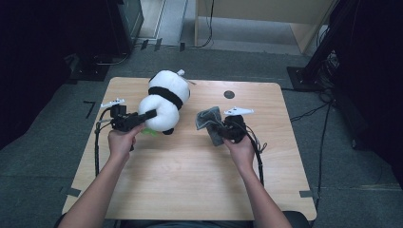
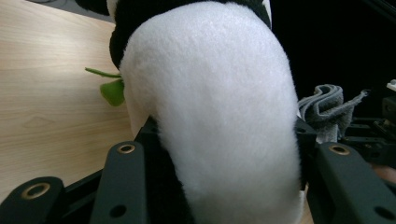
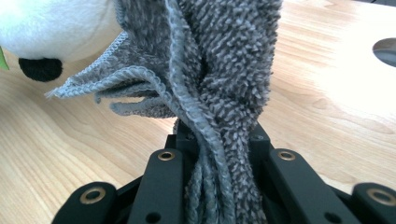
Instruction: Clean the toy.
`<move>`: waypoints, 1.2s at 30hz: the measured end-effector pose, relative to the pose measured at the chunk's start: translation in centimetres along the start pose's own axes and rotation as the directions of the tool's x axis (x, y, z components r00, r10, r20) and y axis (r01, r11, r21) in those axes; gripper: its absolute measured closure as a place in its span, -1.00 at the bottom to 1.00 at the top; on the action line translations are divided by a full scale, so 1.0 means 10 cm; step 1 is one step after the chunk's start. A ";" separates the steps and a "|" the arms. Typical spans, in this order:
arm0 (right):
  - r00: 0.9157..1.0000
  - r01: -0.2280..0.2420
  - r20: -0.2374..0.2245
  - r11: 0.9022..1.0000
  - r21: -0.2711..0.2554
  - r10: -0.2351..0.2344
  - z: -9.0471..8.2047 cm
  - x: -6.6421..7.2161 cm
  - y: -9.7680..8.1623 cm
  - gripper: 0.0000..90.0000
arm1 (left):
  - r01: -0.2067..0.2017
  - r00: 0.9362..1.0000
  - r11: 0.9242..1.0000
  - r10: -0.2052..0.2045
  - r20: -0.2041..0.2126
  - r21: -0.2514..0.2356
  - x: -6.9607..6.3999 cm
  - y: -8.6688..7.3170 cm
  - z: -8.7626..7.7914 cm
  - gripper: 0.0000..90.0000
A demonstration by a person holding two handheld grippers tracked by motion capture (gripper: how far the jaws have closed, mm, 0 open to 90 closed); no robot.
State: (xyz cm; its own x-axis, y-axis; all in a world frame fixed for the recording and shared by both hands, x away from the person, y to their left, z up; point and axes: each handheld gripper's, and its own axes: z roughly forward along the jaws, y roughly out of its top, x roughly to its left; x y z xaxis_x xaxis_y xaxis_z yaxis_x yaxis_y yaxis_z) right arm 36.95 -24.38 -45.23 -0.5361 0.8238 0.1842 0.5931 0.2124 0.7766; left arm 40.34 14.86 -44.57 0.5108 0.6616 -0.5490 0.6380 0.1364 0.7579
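Both forearms reach forward; left gripper [image 1: 151,114] and right gripper [image 1: 216,127] are clamped.

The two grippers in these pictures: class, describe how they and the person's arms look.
Both the left gripper and the right gripper are black, each topped by a pale grey three-cornered plate and trailing a dark cable. Their flat black jaws carry brass-ringed holes. The forearms are bare, with no sleeves showing.

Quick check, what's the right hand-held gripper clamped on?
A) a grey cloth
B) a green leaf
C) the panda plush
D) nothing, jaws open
A: in the right gripper view the jaws of the right hand-held gripper are shut on a bunched grey cloth, while the panda plush sits between the jaws of the left hand-held gripper.
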 end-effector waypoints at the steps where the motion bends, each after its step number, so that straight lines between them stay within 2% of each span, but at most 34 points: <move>1: 1.000 0.001 0.000 1.000 -0.003 -0.001 -0.01 -0.02 0.00 0.67 | -0.002 1.000 1.000 0.002 -0.007 0.001 0.03 0.00 -0.01 0.09; 6: 1.000 -0.002 0.001 1.000 -0.007 0.002 -0.02 -0.09 0.01 0.67 | -0.010 0.999 1.000 0.010 -0.034 0.002 0.15 0.01 -0.07 0.09; 10: 1.000 0.000 0.022 1.000 -0.002 0.000 -0.03 -0.17 0.01 0.67 | 0.000 0.999 1.000 0.000 -0.047 0.000 0.24 0.02 -0.12 0.09; 13: 0.999 -0.024 0.021 1.000 -0.018 0.024 -0.04 -0.26 0.02 0.66 | 0.003 0.998 1.000 -0.003 -0.058 0.001 0.30 0.02 -0.15 0.09; 15: 0.999 -0.027 0.034 0.999 -0.031 0.028 -0.03 -0.31 0.01 0.65 | 0.017 0.998 1.000 -0.017 -0.063 -0.001 0.35 0.01 -0.17 0.09; 20: 0.995 -0.052 0.083 0.999 -0.014 0.053 0.06 -0.50 0.01 0.65 | 0.038 0.996 0.999 -0.038 -0.083 -0.005 0.49 0.00 -0.21 0.08; 29: 0.990 -0.096 0.107 0.995 0.023 0.093 0.20 -0.76 -0.04 0.65 | 0.092 0.990 0.996 -0.093 -0.105 -0.016 0.69 -0.01 -0.17 0.08; 34: 0.988 -0.105 0.115 0.994 0.039 0.100 0.26 -0.81 -0.07 0.64 | 0.086 0.989 0.996 -0.089 -0.119 -0.033 0.78 0.01 -0.12 0.07; 36: 0.988 -0.110 0.115 0.993 0.049 0.104 0.29 -0.83 -0.09 0.63 | 0.063 0.989 0.998 -0.066 -0.135 -0.026 0.81 0.01 -0.10 0.05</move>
State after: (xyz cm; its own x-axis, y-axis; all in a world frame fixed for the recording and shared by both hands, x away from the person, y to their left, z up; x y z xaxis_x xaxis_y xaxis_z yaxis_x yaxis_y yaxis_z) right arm 42.57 -29.87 -49.21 -0.3991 0.8964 0.1931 0.6769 0.1460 0.7214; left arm 43.95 20.91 -48.59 0.3853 0.7446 -0.5451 0.6534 0.1970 0.7309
